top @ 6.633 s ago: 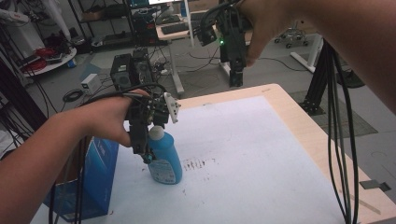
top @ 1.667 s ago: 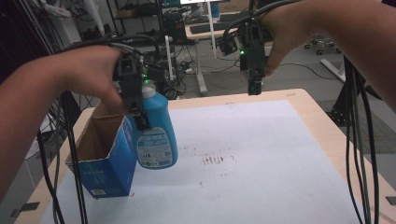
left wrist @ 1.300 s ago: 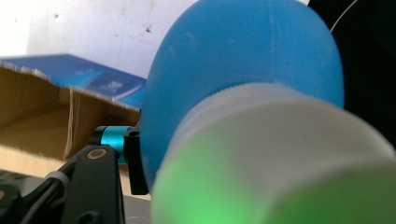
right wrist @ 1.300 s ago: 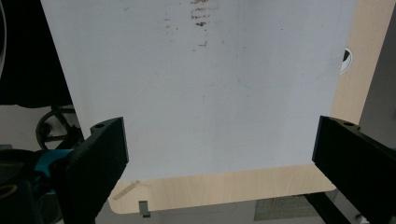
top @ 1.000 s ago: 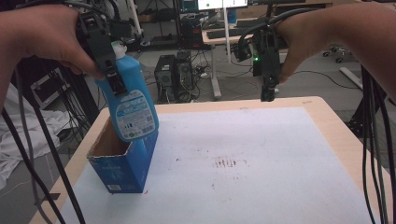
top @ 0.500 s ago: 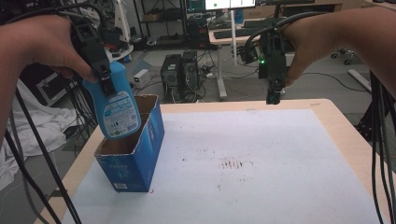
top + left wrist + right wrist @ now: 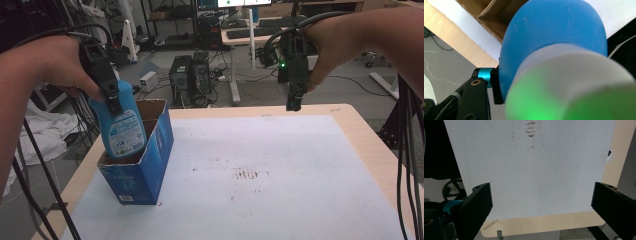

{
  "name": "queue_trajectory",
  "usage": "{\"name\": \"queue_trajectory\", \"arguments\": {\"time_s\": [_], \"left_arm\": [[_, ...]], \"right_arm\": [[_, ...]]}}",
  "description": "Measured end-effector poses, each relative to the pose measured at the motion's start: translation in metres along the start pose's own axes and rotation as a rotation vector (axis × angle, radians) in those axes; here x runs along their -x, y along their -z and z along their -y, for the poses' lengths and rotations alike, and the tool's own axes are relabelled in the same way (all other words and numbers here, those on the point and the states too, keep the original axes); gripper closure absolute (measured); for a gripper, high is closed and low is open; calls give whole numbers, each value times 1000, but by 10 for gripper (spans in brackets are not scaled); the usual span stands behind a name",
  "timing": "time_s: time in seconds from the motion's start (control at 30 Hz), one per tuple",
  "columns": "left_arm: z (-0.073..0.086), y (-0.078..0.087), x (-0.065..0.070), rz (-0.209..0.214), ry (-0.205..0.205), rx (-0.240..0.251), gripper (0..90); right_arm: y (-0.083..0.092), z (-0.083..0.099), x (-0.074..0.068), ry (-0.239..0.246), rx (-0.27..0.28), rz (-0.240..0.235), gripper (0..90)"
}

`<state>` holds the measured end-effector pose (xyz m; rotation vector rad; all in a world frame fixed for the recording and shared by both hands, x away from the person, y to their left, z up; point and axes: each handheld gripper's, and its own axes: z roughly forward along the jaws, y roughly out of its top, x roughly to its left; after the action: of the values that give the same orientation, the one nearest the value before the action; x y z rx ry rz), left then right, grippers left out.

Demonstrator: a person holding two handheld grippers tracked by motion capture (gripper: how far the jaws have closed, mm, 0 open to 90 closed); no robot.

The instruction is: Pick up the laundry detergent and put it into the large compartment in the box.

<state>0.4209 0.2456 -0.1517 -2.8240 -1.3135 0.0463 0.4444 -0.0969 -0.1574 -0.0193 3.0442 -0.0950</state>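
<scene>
1. Left black two-jaw handheld gripper (image 7: 112, 97): black body, cyan anodised collar, brass-coloured screw at jaw pivot.
2. Right black two-jaw handheld gripper (image 7: 294, 102): green indicator light lit, screw hole in each flat jaw.
3. Black cables trail from both.
4. Forearms bare, unsleeved.

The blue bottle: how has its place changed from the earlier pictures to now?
The left gripper, shut on the blue bottle, lifted it off the table and lowered its base into the open blue box. The right gripper stayed raised, jaws open and empty.
</scene>
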Motion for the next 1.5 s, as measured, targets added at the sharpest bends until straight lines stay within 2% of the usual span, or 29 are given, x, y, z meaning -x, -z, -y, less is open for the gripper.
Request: {"name": "queue_trajectory", "arguments": {"time_s": [0.03,0.23,0.5,0.6,0.83,0.97,1.07,1.1,1.23,1.5], "left_arm": [[0,-1,-1,3,-1,-2,388],[0,-17,-7,31,101,22,388],[-3,-44,-12,43,181,31,388],[-4,-56,-14,48,196,32,388],[-8,-82,-15,22,165,21,388],[-11,-93,-15,25,152,22,389],[-13,-101,-16,26,159,17,389],[-13,-104,-17,30,169,16,389],[-12,-113,-21,48,224,16,389],[-16,-122,-20,41,246,17,389]], "right_arm": [[0,0,0,2,3,3,25],[-3,1,0,-1,-2,-5,26],[-4,0,0,6,-1,-5,26],[-5,0,0,0,0,-7,26],[-6,2,0,-1,-3,-6,26],[-6,3,0,-1,-4,-6,26],[-9,4,0,2,-1,-10,26],[-9,5,0,-8,-9,-12,26],[-13,6,1,0,-3,-16,26],[-15,6,2,0,1,-19,26]]}}
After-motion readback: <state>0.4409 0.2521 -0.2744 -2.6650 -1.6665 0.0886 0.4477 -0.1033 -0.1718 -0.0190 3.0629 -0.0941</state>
